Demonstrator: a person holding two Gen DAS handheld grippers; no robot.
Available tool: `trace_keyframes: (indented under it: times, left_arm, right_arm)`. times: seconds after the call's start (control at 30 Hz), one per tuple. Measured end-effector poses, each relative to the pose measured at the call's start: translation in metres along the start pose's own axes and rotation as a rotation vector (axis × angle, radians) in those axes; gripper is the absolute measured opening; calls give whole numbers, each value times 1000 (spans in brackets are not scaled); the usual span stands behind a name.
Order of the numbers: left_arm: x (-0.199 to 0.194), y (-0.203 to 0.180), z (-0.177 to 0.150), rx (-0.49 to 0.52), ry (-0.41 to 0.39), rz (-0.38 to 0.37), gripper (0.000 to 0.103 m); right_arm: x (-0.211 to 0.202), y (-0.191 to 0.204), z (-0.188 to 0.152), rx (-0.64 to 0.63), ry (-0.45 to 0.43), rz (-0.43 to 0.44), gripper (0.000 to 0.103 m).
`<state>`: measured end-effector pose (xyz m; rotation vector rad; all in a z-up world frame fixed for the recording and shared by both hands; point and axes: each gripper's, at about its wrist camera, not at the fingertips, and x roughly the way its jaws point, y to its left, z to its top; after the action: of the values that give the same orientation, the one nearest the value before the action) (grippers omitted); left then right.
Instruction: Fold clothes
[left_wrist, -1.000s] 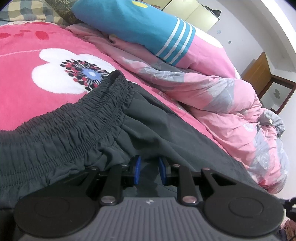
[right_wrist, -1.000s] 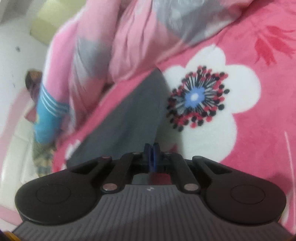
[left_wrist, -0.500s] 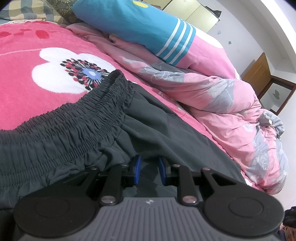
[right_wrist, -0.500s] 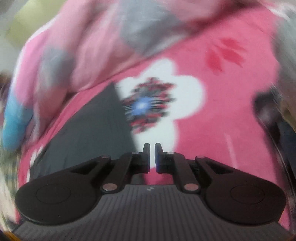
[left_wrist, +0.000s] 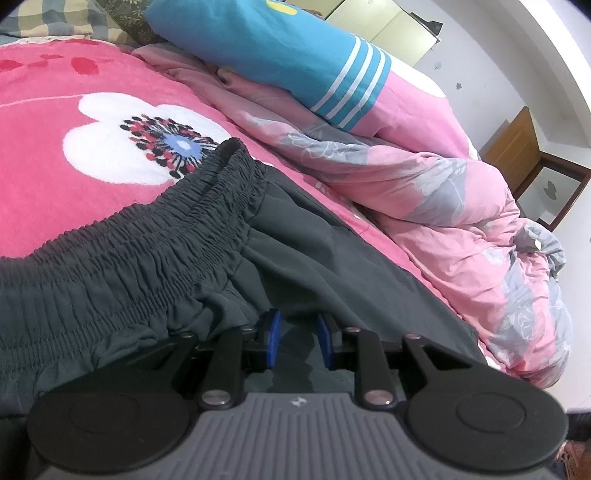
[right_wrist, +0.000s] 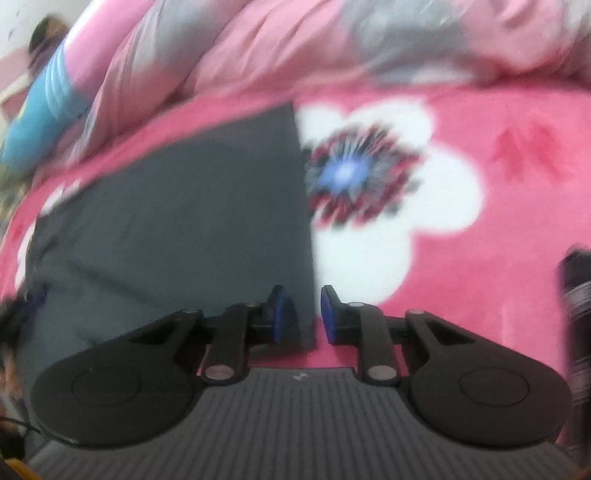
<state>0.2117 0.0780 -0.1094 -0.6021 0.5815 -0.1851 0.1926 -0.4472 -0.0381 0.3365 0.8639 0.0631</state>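
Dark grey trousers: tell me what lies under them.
The dark grey trousers lie spread on a pink blanket with a white flower partly hidden under the waistband. Whatever else lies beneath the cloth is covered.

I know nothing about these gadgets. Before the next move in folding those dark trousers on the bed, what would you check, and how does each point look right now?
1. Trousers lie flat on the pink blanket: ok, though the waistband is bunched.
2. Left tongs have cloth between the pads: cannot tell whether they pinch it.
3. Right tongs are free: ok, they have just been opening, with nothing gripped.
4. Right tongs lined up with the trouser edge: ok, the edge runs between them.
5. Quilt clear of the trousers: ok, beside them.
6. Right view sharp: not ok, blurred.
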Motion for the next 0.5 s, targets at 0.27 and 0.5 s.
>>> trace_keyframes:
  times: [0.27,0.5]
  left_arm:
    - [0,1,0,-5,-2,-11,25]
    - [-1,2,0,-11,-3,-15,26]
  right_arm:
    - [107,17,58,68,38,170,21]
    - [86,-59,101,386,-191,-95,17]
